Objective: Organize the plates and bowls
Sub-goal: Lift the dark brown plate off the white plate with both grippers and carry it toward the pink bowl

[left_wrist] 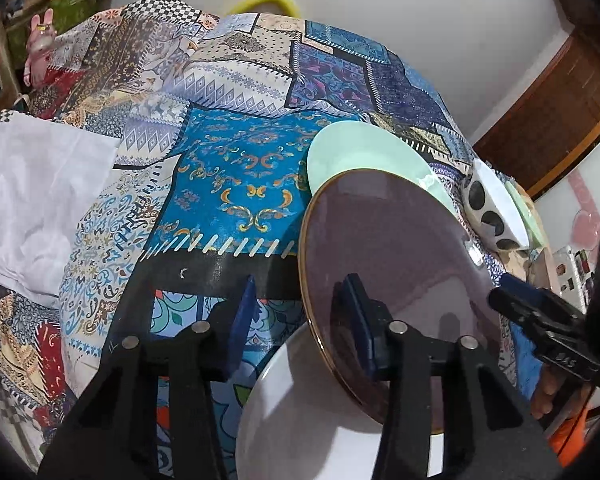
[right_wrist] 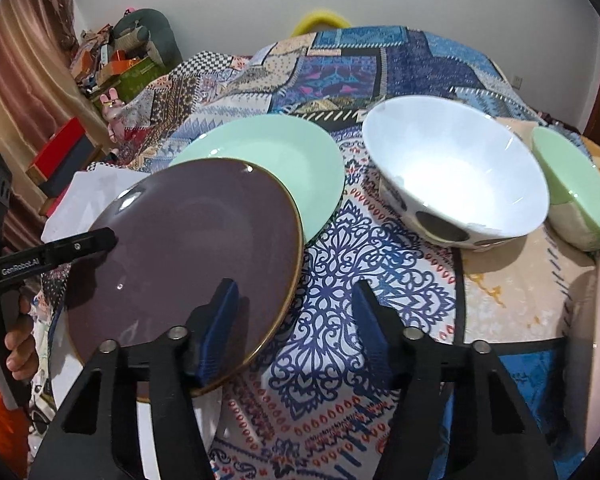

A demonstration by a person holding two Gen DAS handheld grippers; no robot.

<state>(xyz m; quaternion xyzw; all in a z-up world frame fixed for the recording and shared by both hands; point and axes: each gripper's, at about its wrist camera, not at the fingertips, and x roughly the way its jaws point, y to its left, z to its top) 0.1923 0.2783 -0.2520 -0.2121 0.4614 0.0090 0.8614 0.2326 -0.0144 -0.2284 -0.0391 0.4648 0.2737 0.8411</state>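
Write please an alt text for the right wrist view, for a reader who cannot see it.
A tilted purple plate fills the left foreground, with the open right gripper at its near edge and the left gripper at its far left rim. Behind it on the patchwork cloth lie a mint plate, a white spotted bowl and a green bowl.

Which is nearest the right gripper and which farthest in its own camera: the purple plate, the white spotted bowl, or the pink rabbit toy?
From the right gripper:
1. Purple plate, under its left finger, tilted.
2. White spotted bowl, ahead to the right on the cloth.
3. Pink rabbit toy, far back left, beyond the bed's edge.
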